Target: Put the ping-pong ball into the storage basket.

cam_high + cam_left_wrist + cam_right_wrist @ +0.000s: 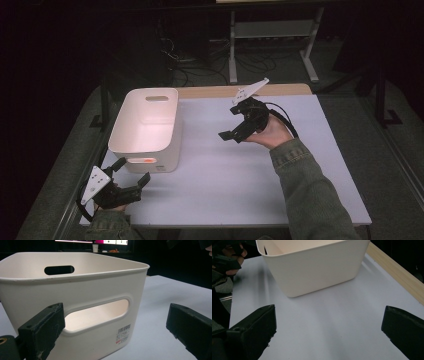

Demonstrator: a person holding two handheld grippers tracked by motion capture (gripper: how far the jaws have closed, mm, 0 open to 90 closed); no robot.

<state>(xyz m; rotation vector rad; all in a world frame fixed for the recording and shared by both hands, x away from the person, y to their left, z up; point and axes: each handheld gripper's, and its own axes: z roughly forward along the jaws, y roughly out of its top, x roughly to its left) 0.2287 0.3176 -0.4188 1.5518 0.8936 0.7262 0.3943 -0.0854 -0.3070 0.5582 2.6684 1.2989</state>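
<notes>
A white plastic bin (145,125) with cut-out handles stands on the left of the white table (240,170); it looks empty. My left gripper (132,171) sits near the table's front left corner, open, its jaws pointing at the bin's near end. The left gripper view puts the bin's handle slot (97,315) and a barcode label (123,333) close ahead of the left gripper (116,331), nothing between the jaws. My right gripper (230,122) is held above the table's middle, open and empty, aimed left toward the bin (317,270). The right gripper (328,330) hovers over bare table.
A wooden strip (215,92) runs along the table's far edge. Behind the table are a metal frame (272,35) and cables (185,60) on the dark floor. The other hand with its gripper (227,260) shows at the right gripper view's top left.
</notes>
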